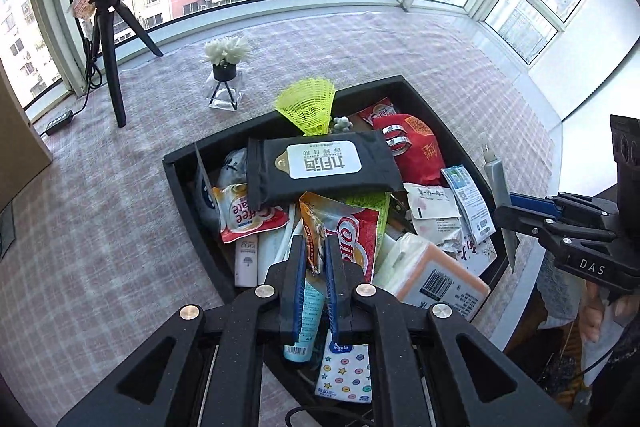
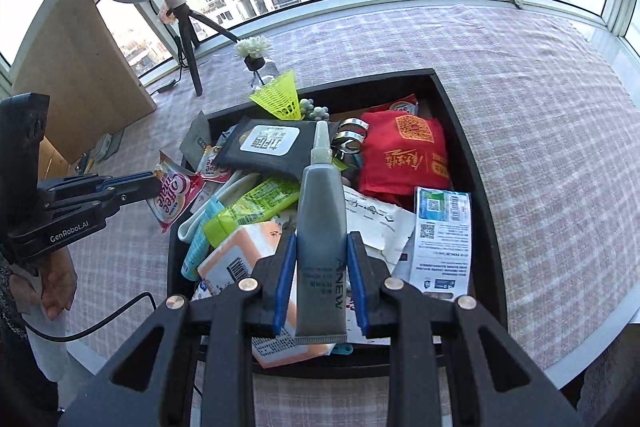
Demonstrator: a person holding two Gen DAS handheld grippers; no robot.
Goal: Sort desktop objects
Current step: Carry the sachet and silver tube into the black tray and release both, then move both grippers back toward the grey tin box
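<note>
A black tray (image 1: 178,167) (image 2: 464,147) on the checked tablecloth is heaped with small items. My left gripper (image 1: 315,259) is shut on a red and white Coffee-mate sachet (image 1: 352,239). In the right wrist view that gripper (image 2: 154,187) holds the sachet (image 2: 172,199) in the air beside the tray's left edge. My right gripper (image 2: 322,255) is shut on a grey ANEW tube (image 2: 322,211), nozzle pointing away, above the tray. From the left wrist view the same gripper (image 1: 506,213) and tube (image 1: 498,183) hang by the tray's right rim.
The tray holds a black wipes pack (image 1: 320,163), a yellow shuttlecock (image 1: 308,103), a red packet (image 2: 404,151), a tissue pack (image 1: 436,275) and papers. Behind stand a small flower vase (image 1: 226,67) and a ring-light tripod (image 1: 108,39). A cardboard box (image 2: 80,67) stands at the left.
</note>
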